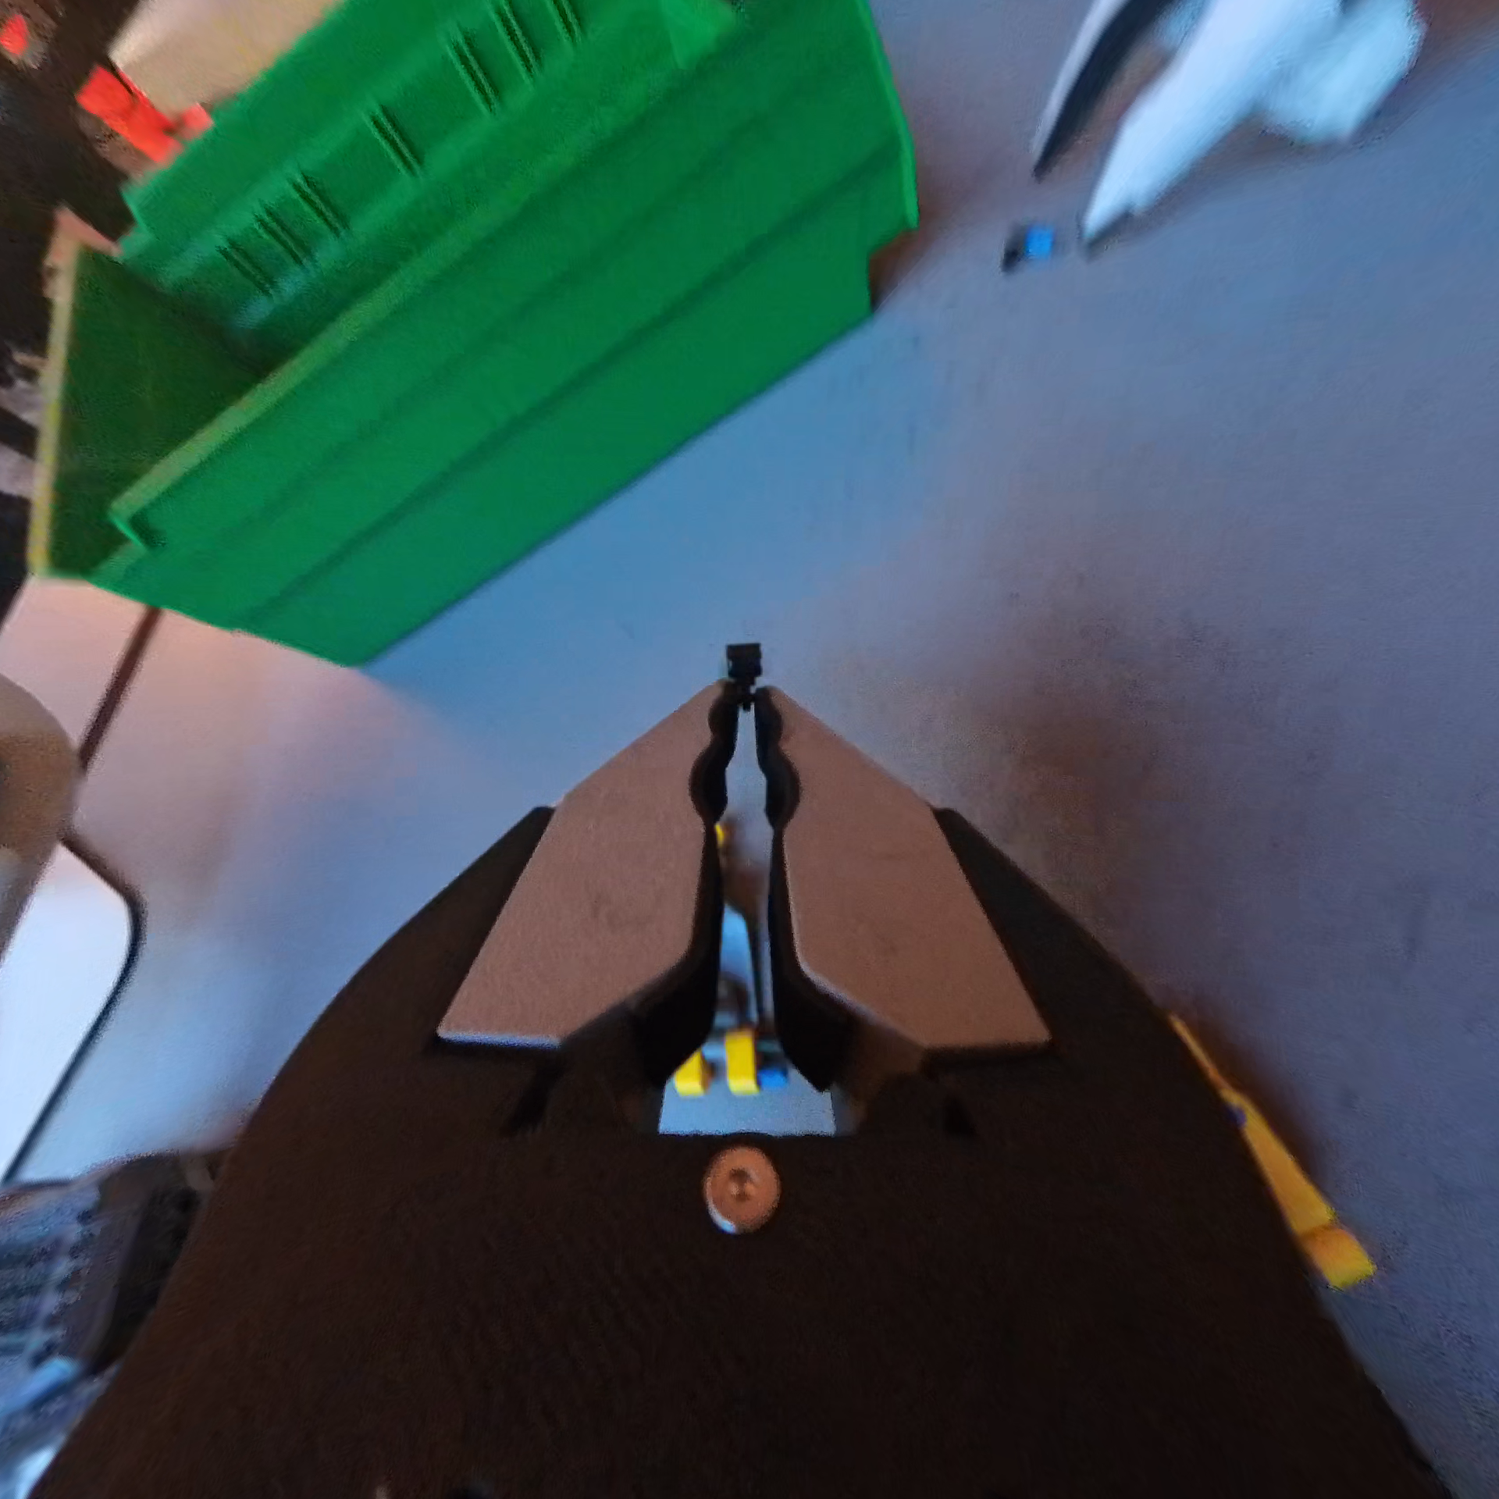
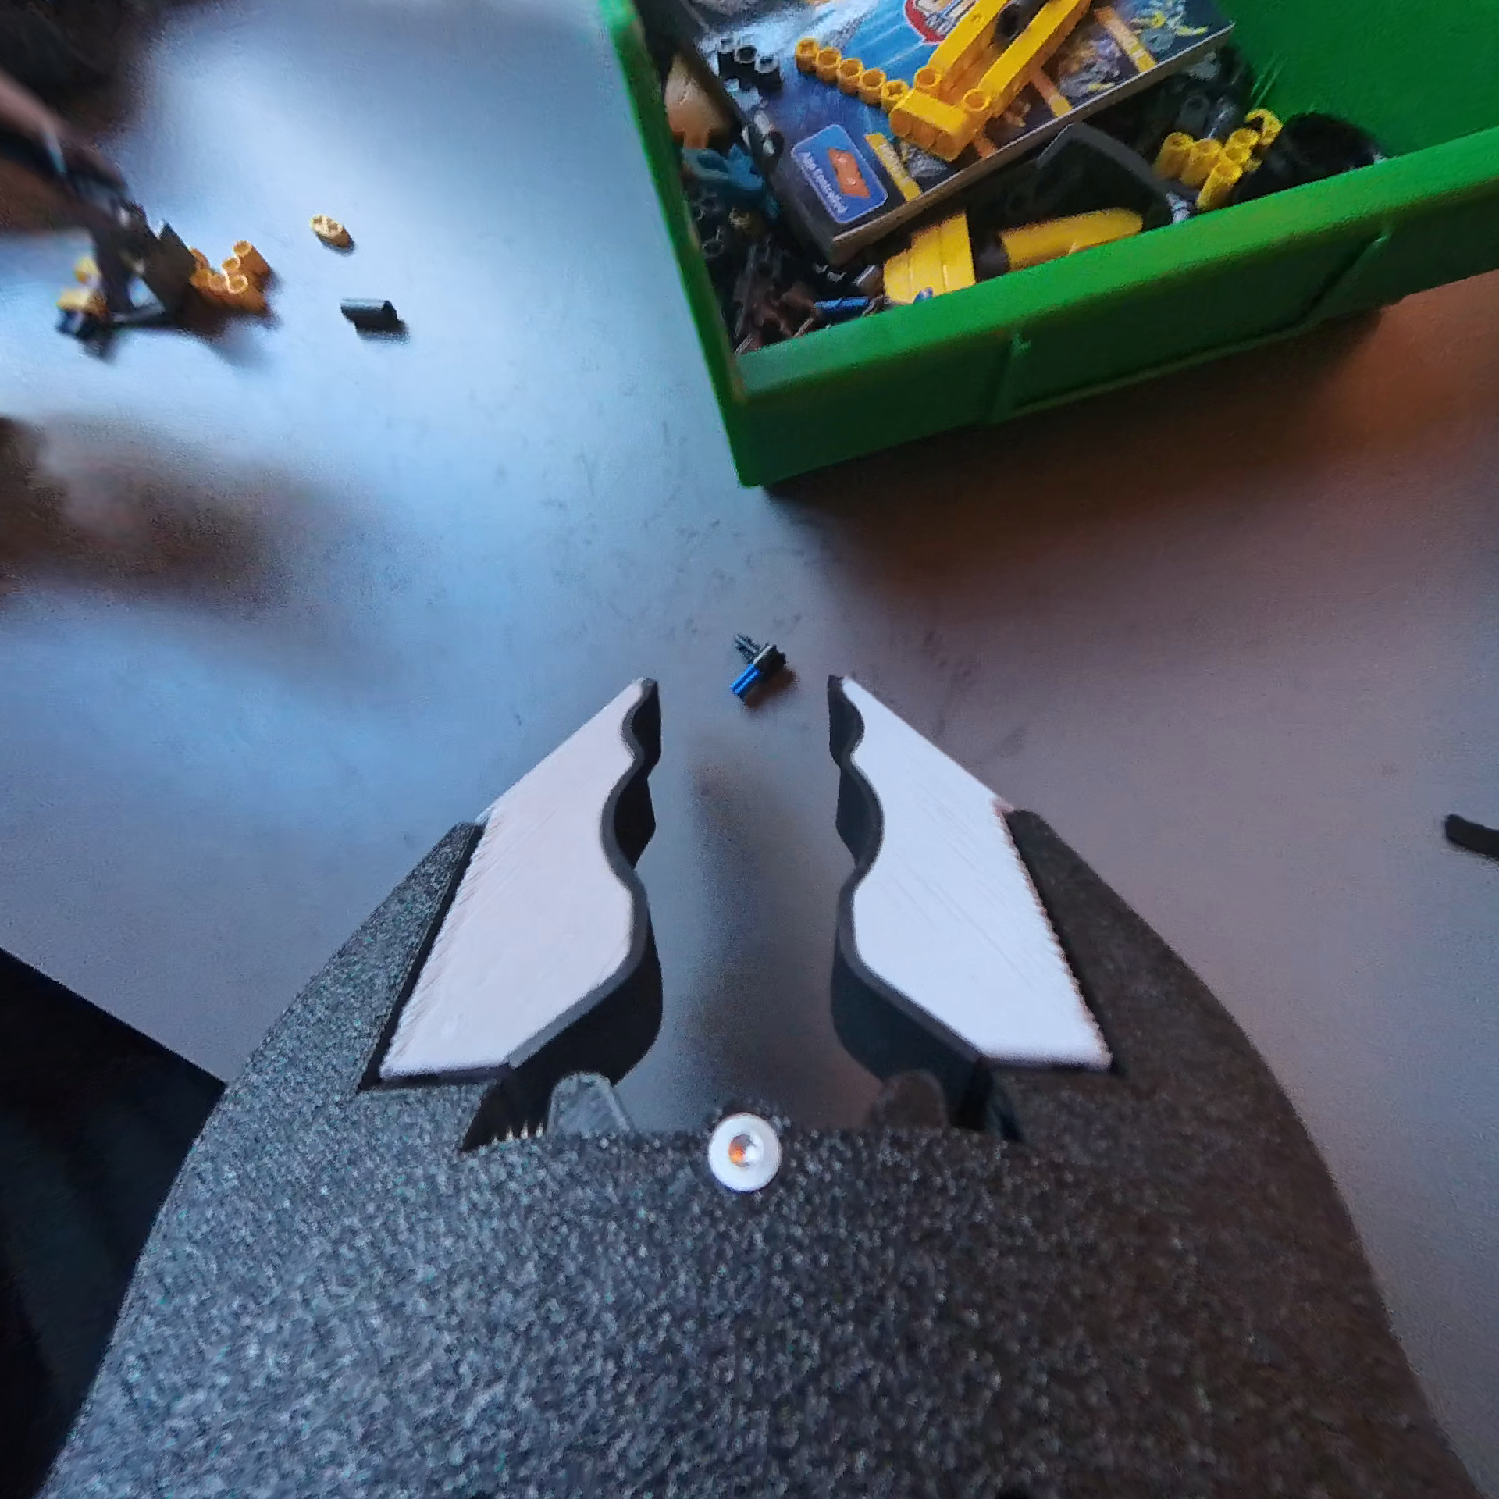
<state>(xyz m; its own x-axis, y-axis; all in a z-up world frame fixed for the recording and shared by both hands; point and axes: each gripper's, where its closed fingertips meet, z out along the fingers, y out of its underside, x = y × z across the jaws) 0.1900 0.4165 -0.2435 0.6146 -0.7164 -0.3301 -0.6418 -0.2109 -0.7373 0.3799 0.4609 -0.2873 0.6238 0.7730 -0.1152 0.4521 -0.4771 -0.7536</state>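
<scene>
My left gripper [image 1: 744, 696] is shut on a small black pin [image 1: 744, 661] that sticks out past its fingertips, held above the grey table [image 1: 1136, 649]. Yellow and grey brick parts [image 1: 734, 1071] show below, between its fingers. My right gripper [image 2: 742, 689] is open and empty, low over the table. A small blue and black pin [image 2: 758, 669] lies on the table just ahead of its fingertips, between them. The same pin [image 1: 1028, 243] and the blurred white fingers [image 1: 1200, 122] of the right gripper show far off in the left wrist view.
A green bin [image 2: 1054, 397] full of yellow and black brick parts and a booklet stands at the back right; it also shows in the left wrist view [image 1: 487, 365]. A yellow and black part cluster [image 2: 170, 276], a yellow ring [image 2: 331, 230] and a black sleeve [image 2: 371, 312] lie far left. A yellow beam [image 1: 1273, 1176] lies nearby. The left gripper's tips are roughly 20 cm from the right gripper's.
</scene>
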